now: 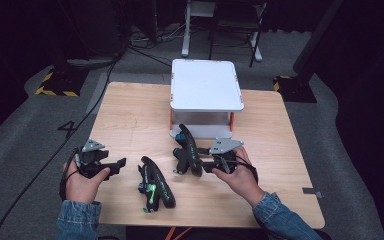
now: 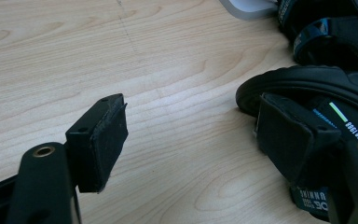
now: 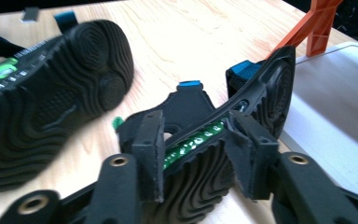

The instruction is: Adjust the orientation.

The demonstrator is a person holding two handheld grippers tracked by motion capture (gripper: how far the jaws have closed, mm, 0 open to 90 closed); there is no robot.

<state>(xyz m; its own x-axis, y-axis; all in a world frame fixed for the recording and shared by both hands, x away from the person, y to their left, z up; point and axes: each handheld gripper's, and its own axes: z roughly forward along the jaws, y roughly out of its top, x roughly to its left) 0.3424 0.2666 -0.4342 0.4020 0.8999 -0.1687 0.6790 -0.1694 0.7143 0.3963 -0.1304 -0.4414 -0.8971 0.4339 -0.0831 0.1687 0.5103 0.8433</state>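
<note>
Wide bare wood along the table's (image 1: 130, 107) far-left corner and whole left edge, open for passing. Far middle blocked by a white two-level shelf (image 1: 206, 85) on orange posts. Between the hands, near the front edge, one black sandal (image 1: 156, 184) lying as an obstacle; a second sandal (image 1: 190, 150) standing on edge just before the shelf, narrowing that gap. Right edge and near-right corner free.

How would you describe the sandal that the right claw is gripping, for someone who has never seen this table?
Start at the white two-level stand at the table's far edge. Just before it lies a black sandal, on its side. Unlike the green-marked sandal, it sits between the right claw's jaws.
</note>
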